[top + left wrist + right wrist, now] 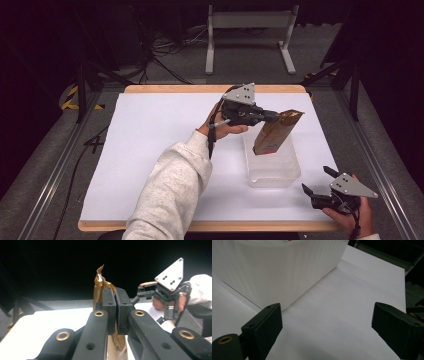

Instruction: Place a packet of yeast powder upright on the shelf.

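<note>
High view: my left claw (272, 116) is clamped on the crimped top edge of a brown paper bag (274, 134), which hangs tilted with its lower end inside the clear plastic tub (274, 172) on the white table sheet (150, 145). My right claw (316, 181) rests near the front right corner of the table, jaws spread wide and empty, apart from the tub.

Left gripper view: the two black pads (109, 305) meet on the bag's folded top (100, 281), with only a thin strip of paper between them. Right gripper view: the open jaws frame bare sheet, and the tub's ribbed wall (287, 272) stands just beyond the left jaw.

Risks, as I judge them:
- The grip takes only the crumpled top fold. If the contents are heavy, the paper could tear or slide out of the pads, and the bag would drop into the tub or tip over its rim.
- The bag leans toward the tub's far right side. Lowered at this angle, its bottom corner could catch on the wall and push the light tub across the sheet, since my right claw is not steadying it.
- Released while tilted, the bag may fall flat rather than stand, or spill if the top fold opens.
- Whether the bag's base touches the tub floor I cannot tell, so letting go early could mean a short drop.
</note>
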A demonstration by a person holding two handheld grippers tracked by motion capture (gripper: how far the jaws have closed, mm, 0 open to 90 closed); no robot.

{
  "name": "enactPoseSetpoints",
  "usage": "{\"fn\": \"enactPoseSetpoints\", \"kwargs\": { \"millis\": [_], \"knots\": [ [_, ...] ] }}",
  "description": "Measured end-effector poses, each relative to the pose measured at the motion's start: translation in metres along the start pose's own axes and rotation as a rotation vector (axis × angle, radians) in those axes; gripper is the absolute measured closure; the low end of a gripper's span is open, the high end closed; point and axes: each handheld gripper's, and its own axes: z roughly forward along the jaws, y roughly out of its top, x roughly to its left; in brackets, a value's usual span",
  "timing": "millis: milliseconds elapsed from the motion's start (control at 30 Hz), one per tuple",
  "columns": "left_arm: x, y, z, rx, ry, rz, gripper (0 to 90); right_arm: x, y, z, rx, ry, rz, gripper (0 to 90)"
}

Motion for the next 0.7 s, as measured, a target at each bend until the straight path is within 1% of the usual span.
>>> {"fn": "enactPoseSetpoints", "kwargs": {
  "millis": [67,133,233,267,300,333,400,433,467,500,533,567,633,667,700],
  "knots": [
    [0.000,-0.001,0.003,0.023,-0.002,0.008,88.1,0.000,0.000,0.000,-0.001,0.002,0.002,10.3],
    [0.001,-0.004,0.003,0.009,-0.023,-0.001,88.1,0.000,0.000,0.000,0.001,0.002,0.002,10.3],
    [0.001,-0.007,0.002,-0.001,-0.021,-0.009,88.0,-0.001,0.000,-0.001,-0.002,0.001,0.001,10.3],
    [0.001,-0.007,0.001,0.001,-0.009,-0.007,88.0,-0.001,0.000,-0.001,-0.002,0.001,0.002,10.3],
    [0.001,-0.008,0.001,0.000,-0.010,-0.007,88.0,-0.001,0.000,0.000,-0.001,0.002,0.002,10.3],
    [0.001,-0.009,0.000,-0.003,0.001,-0.007,88.0,0.000,0.000,0.000,0.000,0.002,0.003,10.3],
    [0.002,-0.012,-0.003,-0.006,0.010,-0.016,88.1,0.000,0.000,0.000,0.001,0.003,0.002,10.3],
    [0.003,-0.015,-0.005,0.004,0.015,-0.017,88.0,0.001,0.000,0.000,0.000,0.003,0.000,10.3],
    [0.003,-0.018,-0.006,0.030,0.025,-0.012,87.9,0.001,0.000,0.000,-0.002,0.002,-0.002,10.3],
    [0.003,-0.018,-0.006,0.030,0.025,-0.012,87.8,0.001,0.000,-0.001,-0.004,0.004,-0.001,10.3],
    [0.007,-0.026,-0.007,0.052,0.021,-0.037,87.8,0.000,0.000,-0.001,-0.004,0.004,0.001,10.3],
    [0.006,-0.029,-0.007,0.046,0.002,-0.041,87.8,0.000,0.000,-0.001,-0.002,0.004,0.003,10.3],
    [0.003,-0.032,-0.004,0.047,-0.010,-0.036,87.7,0.000,0.000,0.000,-0.001,0.003,0.004,10.3],
    [0.001,-0.033,-0.002,0.056,-0.016,-0.031,87.7,0.000,0.000,0.000,-0.001,0.004,0.004,10.3],
    [0.001,-0.033,-0.002,0.056,-0.016,-0.031,87.6,0.000,0.000,0.000,-0.001,0.004,0.004,10.3]
  ]
}}
